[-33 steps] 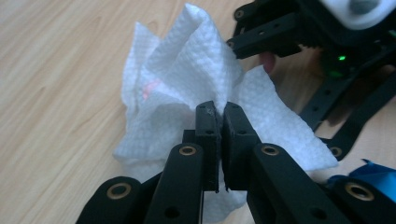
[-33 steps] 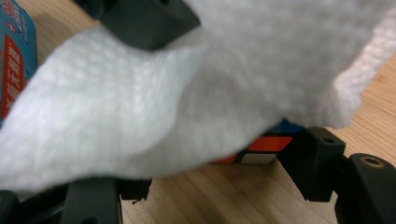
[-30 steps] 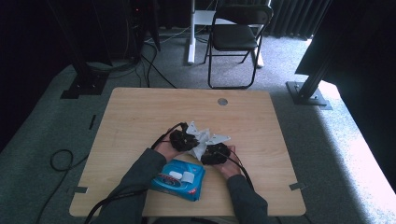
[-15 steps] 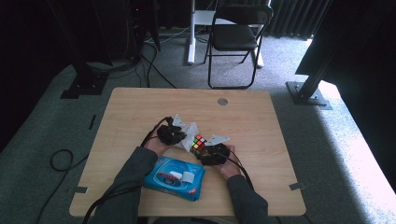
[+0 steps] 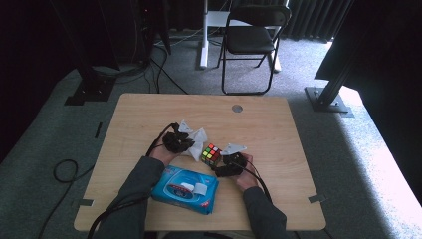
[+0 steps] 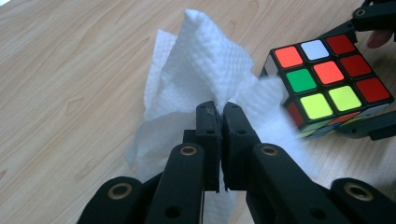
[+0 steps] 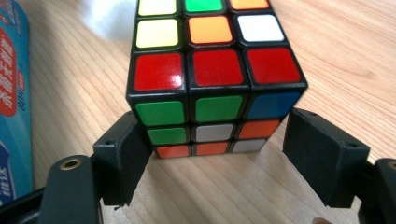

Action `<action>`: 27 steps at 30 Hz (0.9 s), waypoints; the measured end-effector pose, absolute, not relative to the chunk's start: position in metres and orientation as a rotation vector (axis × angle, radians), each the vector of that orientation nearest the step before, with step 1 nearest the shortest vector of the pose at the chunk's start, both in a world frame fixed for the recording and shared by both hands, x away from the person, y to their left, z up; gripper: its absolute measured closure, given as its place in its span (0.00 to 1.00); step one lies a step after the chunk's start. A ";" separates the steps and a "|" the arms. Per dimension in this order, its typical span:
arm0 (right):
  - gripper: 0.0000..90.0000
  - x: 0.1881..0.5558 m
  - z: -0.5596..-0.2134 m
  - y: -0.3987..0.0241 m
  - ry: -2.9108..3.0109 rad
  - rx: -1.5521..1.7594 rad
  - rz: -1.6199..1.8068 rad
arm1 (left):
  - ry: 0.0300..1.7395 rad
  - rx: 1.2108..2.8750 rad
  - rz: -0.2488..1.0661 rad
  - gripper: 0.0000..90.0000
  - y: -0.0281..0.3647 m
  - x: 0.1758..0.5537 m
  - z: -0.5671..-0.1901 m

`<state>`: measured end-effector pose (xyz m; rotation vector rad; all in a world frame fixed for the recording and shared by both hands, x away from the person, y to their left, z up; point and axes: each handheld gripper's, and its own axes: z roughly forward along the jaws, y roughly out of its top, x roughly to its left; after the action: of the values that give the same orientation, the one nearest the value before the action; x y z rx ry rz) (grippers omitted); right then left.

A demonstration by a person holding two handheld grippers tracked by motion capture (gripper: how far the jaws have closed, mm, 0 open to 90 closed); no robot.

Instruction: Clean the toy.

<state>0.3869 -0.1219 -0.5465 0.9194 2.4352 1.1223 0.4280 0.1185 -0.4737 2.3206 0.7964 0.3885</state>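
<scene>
A scrambled colour cube [image 5: 211, 154] stands on the wooden table [image 5: 278, 129] between my two grippers. My right gripper [image 7: 223, 154] has the cube [image 7: 215, 65] between its jaws, which have just been opening. A gap shows beside the right-hand pad [image 7: 322, 154], and the other pad [image 7: 121, 154] sits close against the cube's side. My left gripper [image 6: 219, 109] is shut on a crumpled white tissue [image 6: 205, 70], just left of the cube [image 6: 327, 79]. In the high view the left gripper [image 5: 181, 142] holds the tissue [image 5: 195, 137] a little off the cube.
A blue pack of wipes [image 5: 185, 189] lies near the table's front edge, between the person's forearms; its side [image 7: 11, 93] is close to the right gripper. A cable hole [image 5: 237, 108] sits at the far edge. A black chair [image 5: 251, 40] stands beyond the table.
My left gripper has moved left with the tissue, away from the right gripper. The cube, covered by the tissue a second ago, now shows. The right hand has stayed put.
</scene>
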 end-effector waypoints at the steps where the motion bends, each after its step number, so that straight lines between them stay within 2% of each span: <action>1: 0.27 0.386 -0.546 -0.123 2.432 0.926 1.124 | 0.801 2.311 0.387 0.96 0.120 0.428 -0.473; 9: 0.31 0.383 -0.542 -0.133 2.397 0.974 1.180 | 0.821 2.297 0.386 0.96 0.128 0.429 -0.472; 27: 0.50 0.376 -0.519 -0.143 2.281 1.043 1.367 | 0.788 2.286 0.354 0.96 0.122 0.423 -0.472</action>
<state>0.3762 -0.1434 -0.5189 1.0434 2.2814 1.3668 0.4230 0.1217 -0.4719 2.2859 0.7879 0.3537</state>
